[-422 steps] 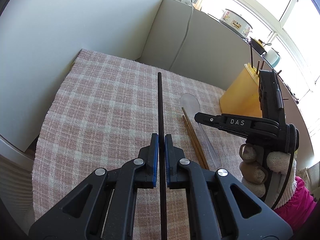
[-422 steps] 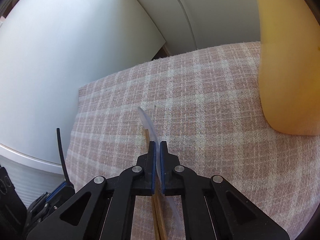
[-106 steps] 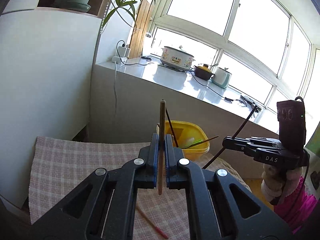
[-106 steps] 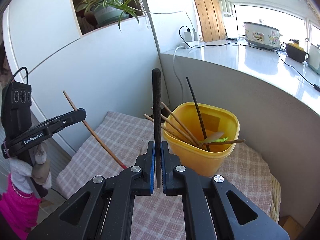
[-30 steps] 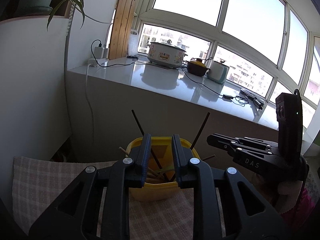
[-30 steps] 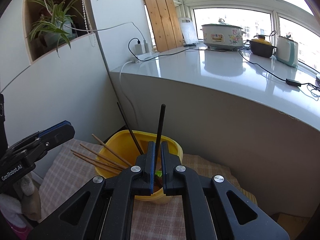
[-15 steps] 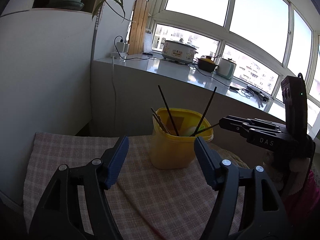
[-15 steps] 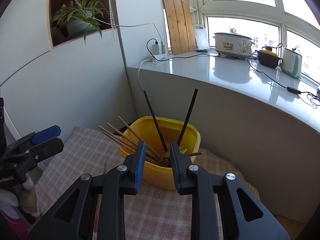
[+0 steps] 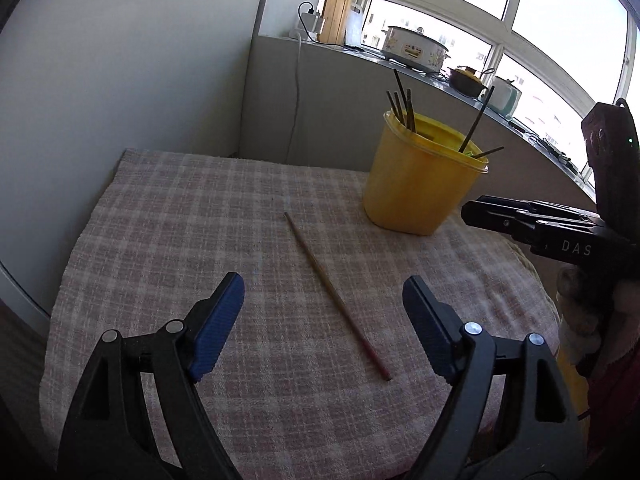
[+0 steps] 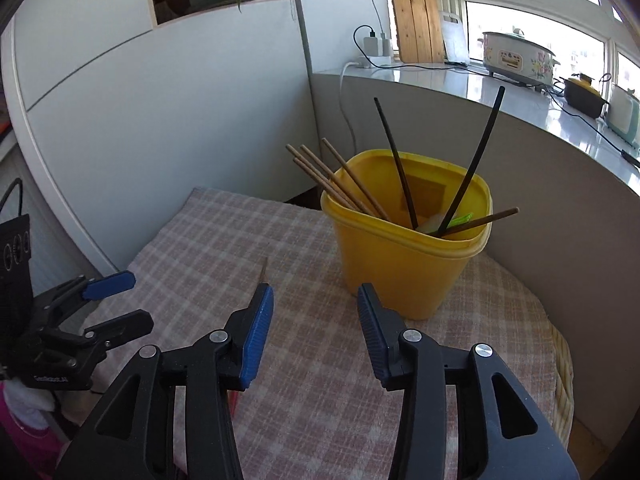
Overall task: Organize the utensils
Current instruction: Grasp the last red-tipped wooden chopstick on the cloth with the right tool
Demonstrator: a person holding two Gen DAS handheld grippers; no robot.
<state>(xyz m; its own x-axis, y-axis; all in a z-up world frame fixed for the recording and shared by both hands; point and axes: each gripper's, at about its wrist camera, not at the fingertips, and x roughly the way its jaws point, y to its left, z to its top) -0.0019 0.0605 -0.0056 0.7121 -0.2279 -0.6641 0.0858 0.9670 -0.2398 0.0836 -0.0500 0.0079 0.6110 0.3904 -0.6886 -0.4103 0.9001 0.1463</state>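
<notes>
A yellow tub [image 9: 420,184] [image 10: 404,256] stands at the far right of the checked cloth and holds several wooden and black chopsticks [image 10: 340,180]. One wooden chopstick with a red tip [image 9: 332,292] lies alone on the cloth; its far end shows in the right wrist view [image 10: 263,270]. My left gripper [image 9: 324,312] is open wide and empty, above the cloth, with the chopstick lying between its fingers. My right gripper [image 10: 315,320] is open and empty, just short of the tub; it also shows in the left wrist view [image 9: 532,224].
The table with the pink checked cloth [image 9: 200,216] sits in a corner between a white wall [image 9: 120,60] and a grey counter wall [image 9: 320,100]. A cable [image 9: 296,92] hangs down the counter wall. A cooker [image 9: 414,50] and pots stand on the counter.
Both grippers have opened wider and pulled back and tilted down from the tub. The left one now looks down at the lone chopstick on the cloth.
</notes>
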